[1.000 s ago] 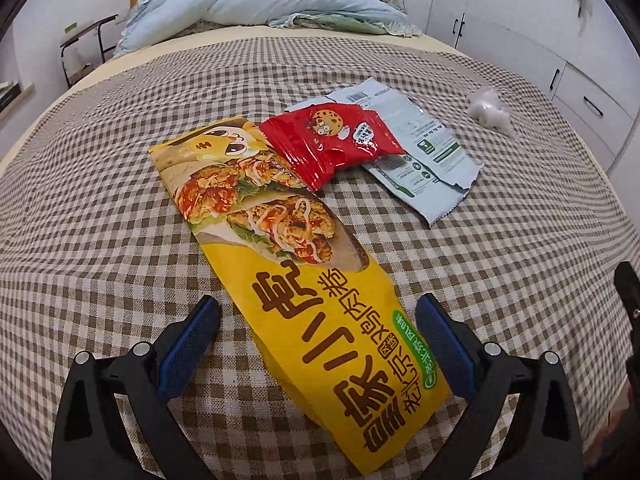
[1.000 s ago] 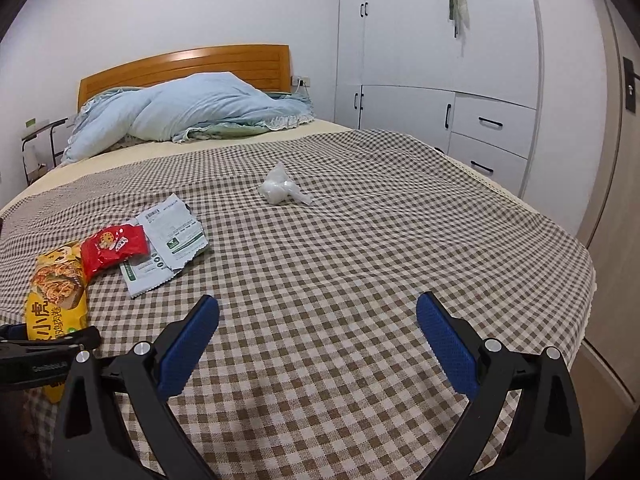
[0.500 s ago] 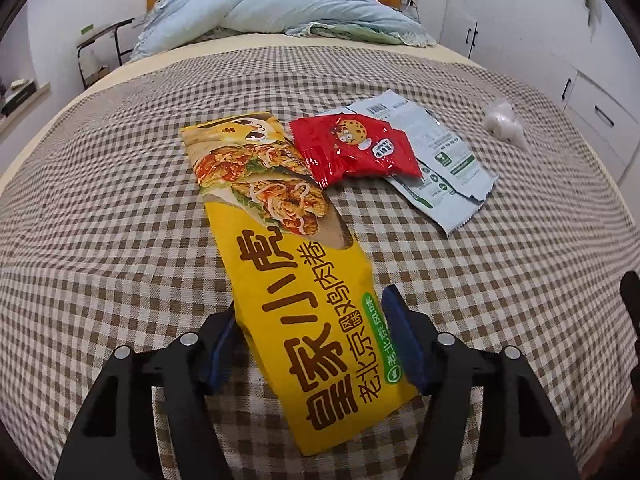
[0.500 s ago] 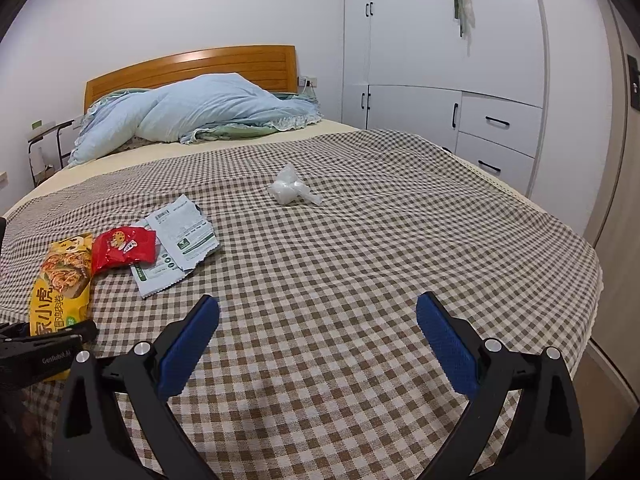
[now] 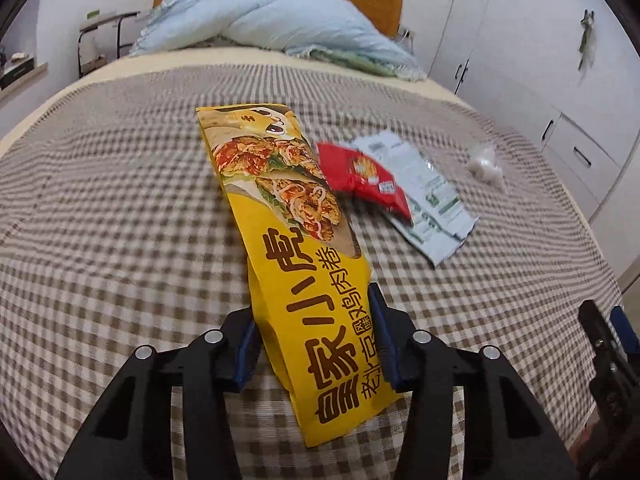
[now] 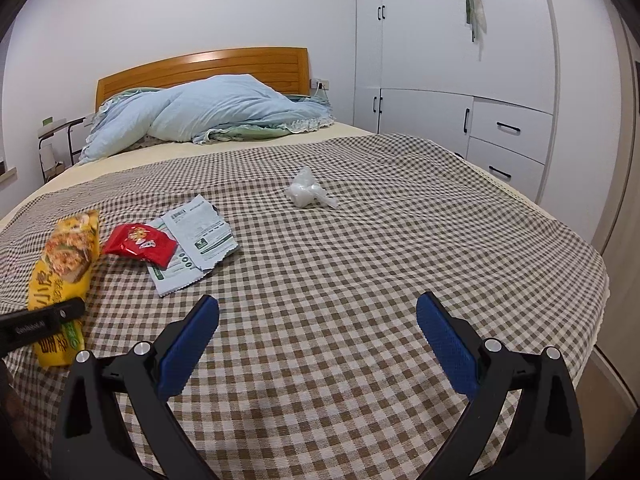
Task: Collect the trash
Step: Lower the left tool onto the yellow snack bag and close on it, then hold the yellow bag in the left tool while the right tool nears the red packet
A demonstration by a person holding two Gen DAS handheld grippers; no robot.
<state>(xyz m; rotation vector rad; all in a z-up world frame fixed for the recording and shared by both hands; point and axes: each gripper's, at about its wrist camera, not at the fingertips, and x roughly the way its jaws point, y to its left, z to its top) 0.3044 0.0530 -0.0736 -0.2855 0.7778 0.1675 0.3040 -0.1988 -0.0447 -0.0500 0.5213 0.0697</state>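
My left gripper (image 5: pixel 312 332) is shut on the near end of a long yellow food wrapper (image 5: pixel 288 216) and holds it lifted and tilted above the checked bedspread. The wrapper also shows in the right wrist view (image 6: pixel 66 268). A red snack packet (image 5: pixel 362 178) lies partly on a pale green-and-white wrapper (image 5: pixel 428 192); both show in the right wrist view, the red packet (image 6: pixel 140 245) and the pale wrapper (image 6: pixel 198 240). A crumpled white plastic wad (image 6: pixel 306 192) lies farther right on the bed. My right gripper (image 6: pixel 318 340) is open and empty above the bedspread.
A light blue duvet (image 6: pixel 208 114) is piled at the wooden headboard (image 6: pixel 200 68). White wardrobes and drawers (image 6: pixel 508 136) stand along the right side. A small side table (image 5: pixel 100 40) stands at the far left. The bed's right edge (image 6: pixel 600 280) drops to the floor.
My left gripper closed its fingers on the yellow wrapper and raised its near end off the bed. My right gripper stayed open and shifted only slightly.
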